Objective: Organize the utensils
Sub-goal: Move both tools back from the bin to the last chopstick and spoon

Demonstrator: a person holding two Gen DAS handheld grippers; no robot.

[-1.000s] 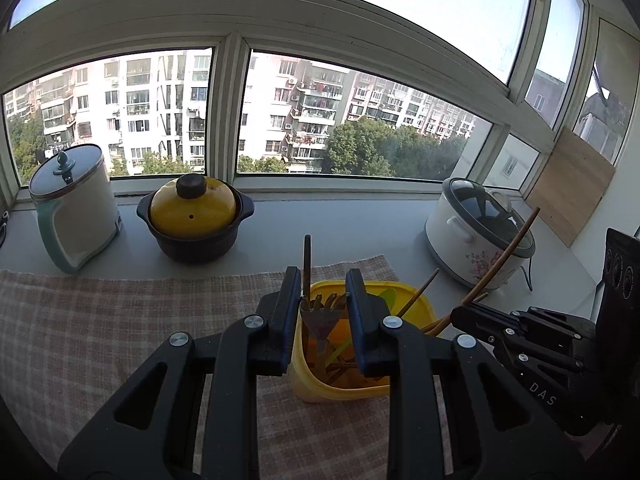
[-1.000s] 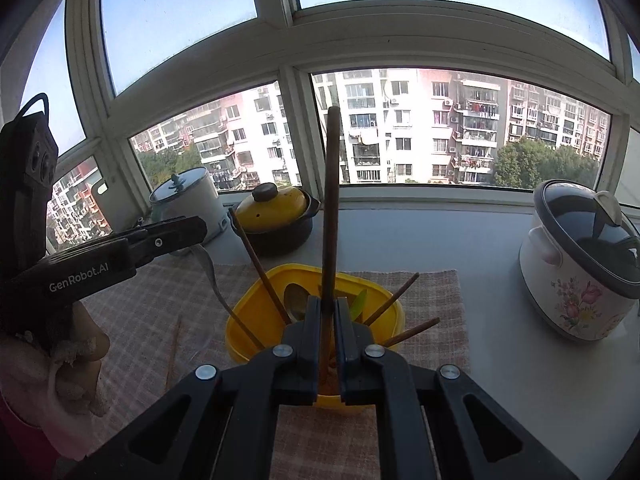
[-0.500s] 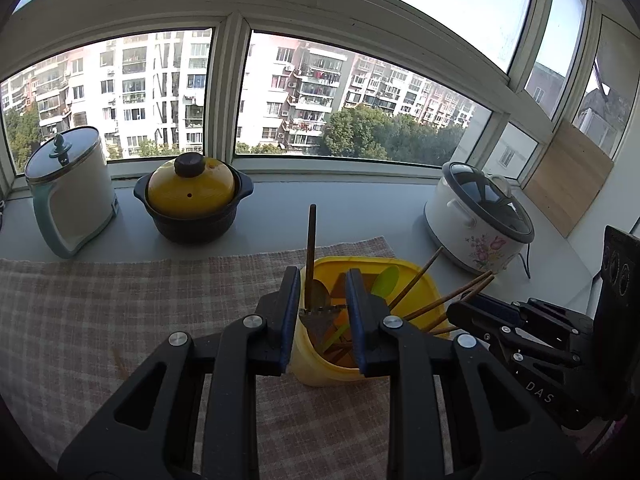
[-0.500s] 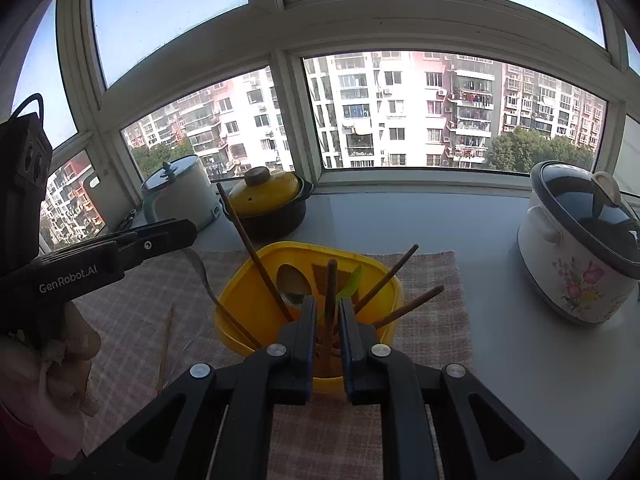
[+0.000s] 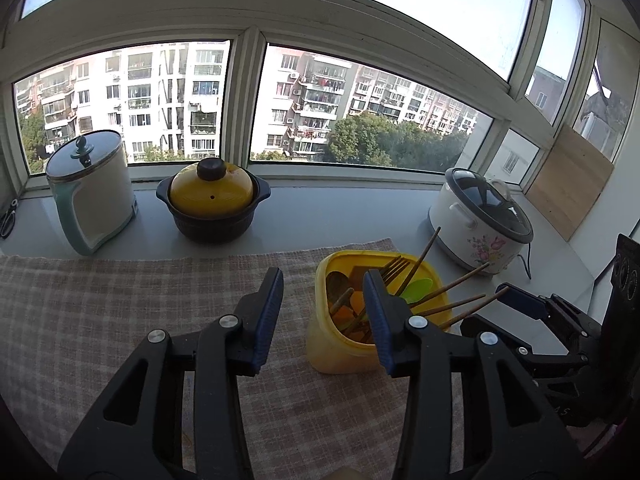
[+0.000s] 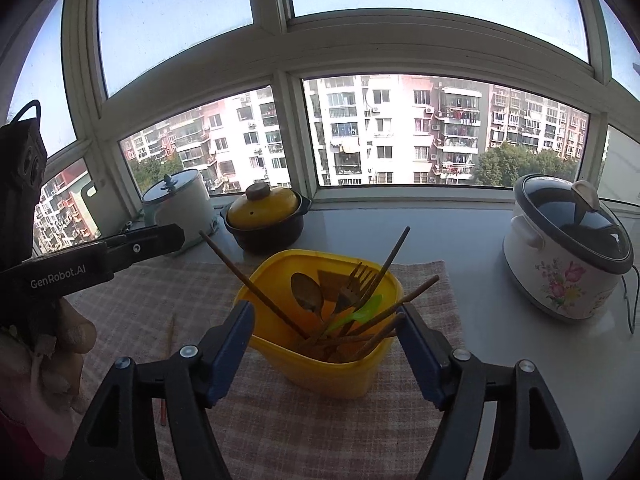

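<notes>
Progress – I judge it nearly done | yellow plastic tub [image 6: 320,344] on checked cloth [image 5: 100,312] holds wooden utensils [image 6: 344,300] | left gripper [image 5: 320,312], right gripper [image 6: 324,344] – jaws wide, empty | one thin stick [image 6: 172,330] left on cloth

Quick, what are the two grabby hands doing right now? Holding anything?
Left hand-held gripper: open, holding nothing.
Right hand-held gripper: open, holding nothing, with the yellow tub between its fingers.

Left gripper [image 5: 322,300]: jaws apart, empty, above the checked cloth [image 5: 100,312]. Yellow container [image 5: 344,356] just right of it holds utensils upright and leaning. Right gripper [image 5: 508,300] at near right.
</notes>
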